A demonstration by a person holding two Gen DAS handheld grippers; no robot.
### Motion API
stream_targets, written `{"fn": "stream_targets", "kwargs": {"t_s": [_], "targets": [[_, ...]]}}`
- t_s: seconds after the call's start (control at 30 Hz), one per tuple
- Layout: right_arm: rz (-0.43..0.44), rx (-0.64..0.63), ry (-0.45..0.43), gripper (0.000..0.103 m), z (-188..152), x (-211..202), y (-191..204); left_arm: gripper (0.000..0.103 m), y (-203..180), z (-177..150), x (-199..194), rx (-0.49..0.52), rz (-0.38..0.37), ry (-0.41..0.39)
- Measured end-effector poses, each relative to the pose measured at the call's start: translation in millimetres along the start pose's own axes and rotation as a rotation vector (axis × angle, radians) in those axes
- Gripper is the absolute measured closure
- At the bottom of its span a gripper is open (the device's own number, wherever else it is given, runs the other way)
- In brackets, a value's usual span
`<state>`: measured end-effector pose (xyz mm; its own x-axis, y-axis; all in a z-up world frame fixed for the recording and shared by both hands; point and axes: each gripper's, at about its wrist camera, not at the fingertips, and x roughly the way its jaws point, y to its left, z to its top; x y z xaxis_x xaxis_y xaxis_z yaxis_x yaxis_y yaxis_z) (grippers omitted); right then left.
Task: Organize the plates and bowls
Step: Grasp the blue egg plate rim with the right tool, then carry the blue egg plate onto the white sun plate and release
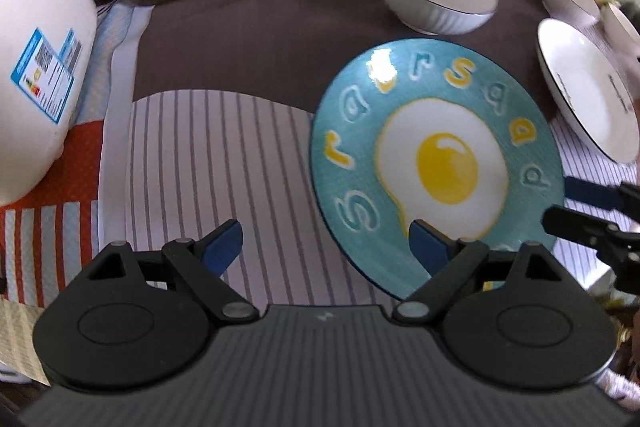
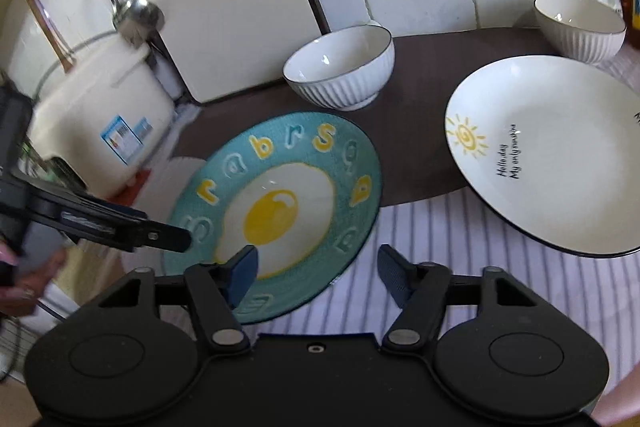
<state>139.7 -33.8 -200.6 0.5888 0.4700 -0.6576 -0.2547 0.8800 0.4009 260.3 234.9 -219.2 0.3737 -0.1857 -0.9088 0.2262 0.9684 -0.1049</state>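
Both grippers over the teal egg plate (image 1: 436, 163), flat on the table (image 1: 248, 39). Left gripper (image 1: 326, 245) jaws spread wide, nothing gripped. Right gripper (image 2: 318, 269) jaws apart, empty. White plate (image 2: 560, 155) to its right; ribbed bowl (image 2: 340, 67) beyond, another bowl (image 2: 580, 27) far right.

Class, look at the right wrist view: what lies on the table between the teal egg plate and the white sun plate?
Nothing: between the teal egg plate and white sun plate only bare brown mat and striped cloth show.
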Motion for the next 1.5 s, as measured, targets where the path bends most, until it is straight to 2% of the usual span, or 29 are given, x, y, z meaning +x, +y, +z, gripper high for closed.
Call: {"fn": "stream_targets", "kwargs": {"t_s": [0.17,0.3,0.4,0.47,0.53,0.57,0.6,0.63,0.67,0.8,0.97,1.1,1.23,1.5], "targets": [[-0.011,0.047,0.004,0.058,2,7,-7,0.018,4,0,5,-0.006,-0.031,-0.046],[-0.017,0.068,-0.012,0.061,1,8,-14,0.018,2,5,9,-0.007,-0.066,-0.062],[-0.012,0.083,-0.017,0.061,2,10,-16,0.019,1,9,13,0.004,-0.059,-0.061],[-0.007,0.091,-0.014,0.065,3,12,-18,0.040,2,11,18,-0.014,-0.059,-0.029],[-0.011,0.099,-0.007,0.068,4,15,-18,0.046,5,12,22,-0.028,-0.055,-0.007],[-0.014,0.102,0.003,0.072,6,17,-19,0.054,5,13,21,-0.021,-0.055,-0.011],[-0.020,0.101,0.011,0.076,6,18,-19,0.058,4,14,21,-0.010,-0.060,-0.007],[-0.033,0.100,0.026,0.085,7,20,-19,0.069,4,14,20,0.000,-0.075,-0.007],[-0.041,0.105,0.039,0.086,8,23,-21,0.074,4,14,19,0.008,-0.089,-0.007],[-0.008,0.168,0.058,0.084,8,29,-28,0.074,-2,19,20,-0.004,-0.061,0.023],[0.013,0.195,0.069,0.084,9,31,-32,0.076,6,24,23,-0.065,-0.095,0.063],[0.003,0.196,0.107,0.084,15,32,-29,0.076,3,34,26,-0.130,-0.059,0.146],[-0.007,0.191,0.144,0.084,27,29,-26,0.076,6,42,22,-0.162,-0.074,0.171],[0.020,0.151,0.153,0.082,42,7,-19,0.075,-6,53,-3,-0.091,-0.068,0.169]]}}
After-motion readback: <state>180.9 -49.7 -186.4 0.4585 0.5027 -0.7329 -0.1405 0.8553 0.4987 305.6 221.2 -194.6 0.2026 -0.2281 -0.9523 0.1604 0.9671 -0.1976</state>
